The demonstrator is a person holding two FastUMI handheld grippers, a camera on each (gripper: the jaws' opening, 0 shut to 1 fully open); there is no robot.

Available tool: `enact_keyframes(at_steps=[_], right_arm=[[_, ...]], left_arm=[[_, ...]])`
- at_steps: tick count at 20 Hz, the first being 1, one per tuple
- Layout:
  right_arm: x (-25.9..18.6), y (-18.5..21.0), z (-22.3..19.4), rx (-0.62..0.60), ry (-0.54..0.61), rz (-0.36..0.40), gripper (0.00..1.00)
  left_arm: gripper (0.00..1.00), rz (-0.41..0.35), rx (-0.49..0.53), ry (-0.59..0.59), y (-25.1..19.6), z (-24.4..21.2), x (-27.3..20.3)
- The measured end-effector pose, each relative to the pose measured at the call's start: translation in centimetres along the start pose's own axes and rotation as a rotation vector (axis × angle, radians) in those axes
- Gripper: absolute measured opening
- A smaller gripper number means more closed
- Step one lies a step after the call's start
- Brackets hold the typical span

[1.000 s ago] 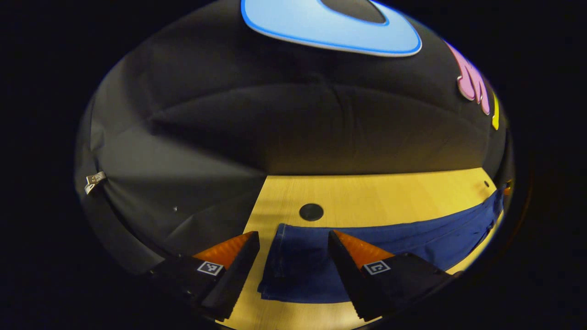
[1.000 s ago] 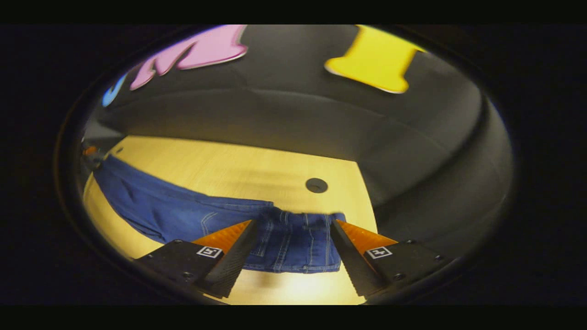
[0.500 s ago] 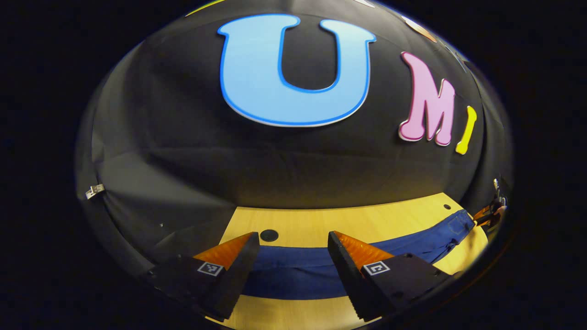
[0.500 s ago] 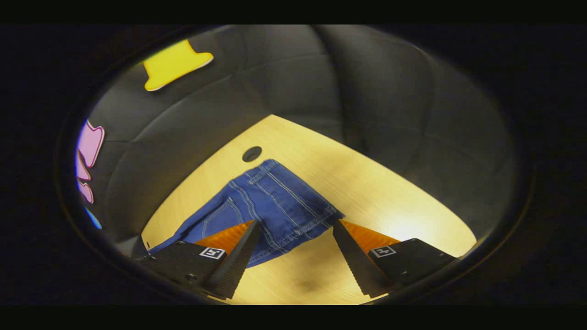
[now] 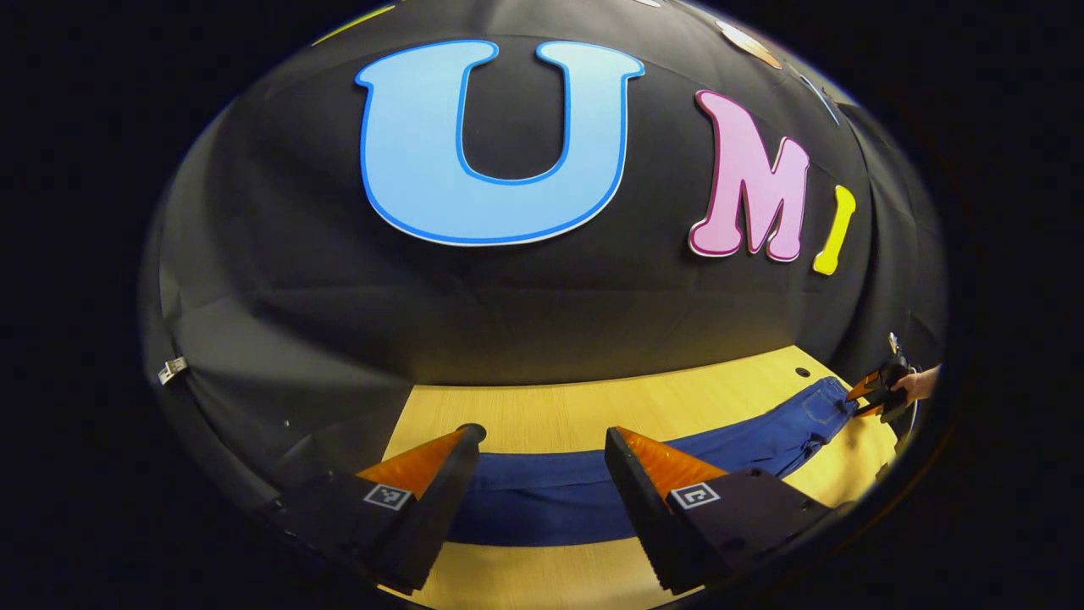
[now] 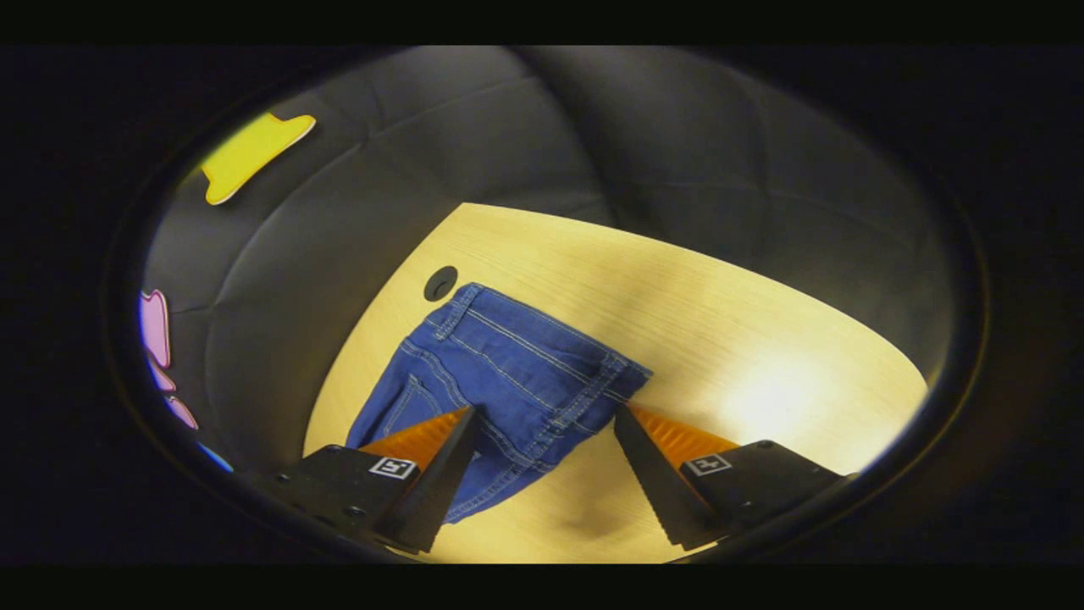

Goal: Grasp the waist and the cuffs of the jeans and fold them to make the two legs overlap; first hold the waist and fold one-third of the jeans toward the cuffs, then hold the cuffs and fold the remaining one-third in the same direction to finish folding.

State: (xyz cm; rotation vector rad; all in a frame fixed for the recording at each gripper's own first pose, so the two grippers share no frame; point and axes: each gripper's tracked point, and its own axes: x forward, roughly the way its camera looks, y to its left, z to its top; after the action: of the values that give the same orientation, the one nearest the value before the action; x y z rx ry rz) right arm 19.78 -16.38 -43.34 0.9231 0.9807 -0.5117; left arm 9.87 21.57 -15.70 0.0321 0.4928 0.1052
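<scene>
Blue jeans [image 6: 508, 373] are laid flat on a wooden table [image 6: 762, 339]. Both the left gripper [image 5: 542, 474] and right gripper [image 6: 542, 457] are held spread above them, grasping nothing.

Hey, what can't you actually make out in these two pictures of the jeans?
- Left gripper view: the cuff end of the jeans, hidden behind the left gripper.
- Left gripper view: the right gripper, too small at the edge.
- Right gripper view: the legs, cut off behind the right gripper.
</scene>
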Motion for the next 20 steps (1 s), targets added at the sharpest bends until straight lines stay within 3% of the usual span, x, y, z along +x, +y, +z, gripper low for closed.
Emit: enact_keyframes(at_steps=[3,4,5,6,7,8,10,11,14,15,16,17,20], right_arm=[[0.1,0.9,0.4,0.087,-0.017,0.051,0.92],[0.3,0.9,0.9,0.103,-0.040,0.051,0.95],[0.4,1.3,1.0,0.113,-0.047,0.066,0.91],[0.3,1.0,0.6,0.112,-0.054,0.066,0.96],[0.5,0.2,0.4,0.107,-0.056,0.043,0.95],[0.4,-0.9,0.5,0.099,-0.061,0.006,0.82],[0.3,-1.3,1.0,0.126,-0.080,-0.007,0.36],[-0.4,-1.7,1.3,0.132,-0.068,-0.011,0.46],[0.8,-1.3,0.9,0.139,-0.097,-0.029,0.12],[1.0,-1.2,0.9,0.134,-0.110,-0.033,0.15],[0.6,-1.0,0.8,0.119,-0.118,-0.022,0.00],[0.4,-0.5,0.9,0.114,-0.120,-0.002,0.06],[-1.6,1.4,1.8,0.083,-0.181,0.071,0.05]], left_arm=[[0.95,-0.002,-0.004,0.006,0.0,-0.2,0.1],[0.95,0.004,-0.001,0.014,0.2,-0.4,0.1],[0.95,0.006,-0.002,0.023,0.2,-0.5,0.1],[0.95,0.007,-0.004,0.030,0.2,-0.6,0.0],[0.95,0.005,-0.006,0.034,0.2,-0.7,0.0],[0.95,0.005,-0.005,0.039,0.4,-0.9,0.0],[0.95,0.006,0.004,0.049,0.7,-1.3,0.0],[0.95,0.004,0.009,0.053,0.8,-1.5,-0.1],[0.95,0.000,0.020,0.075,1.0,-2.5,-0.1],[0.95,-0.004,0.019,0.080,1.0,-2.7,-0.1],[0.95,-0.009,0.019,0.082,1.0,-3.0,-0.1],[0.95,-0.015,0.022,0.083,1.0,-3.1,-0.1],[0.95,-0.022,0.046,0.082,1.2,-3.3,-0.1]])
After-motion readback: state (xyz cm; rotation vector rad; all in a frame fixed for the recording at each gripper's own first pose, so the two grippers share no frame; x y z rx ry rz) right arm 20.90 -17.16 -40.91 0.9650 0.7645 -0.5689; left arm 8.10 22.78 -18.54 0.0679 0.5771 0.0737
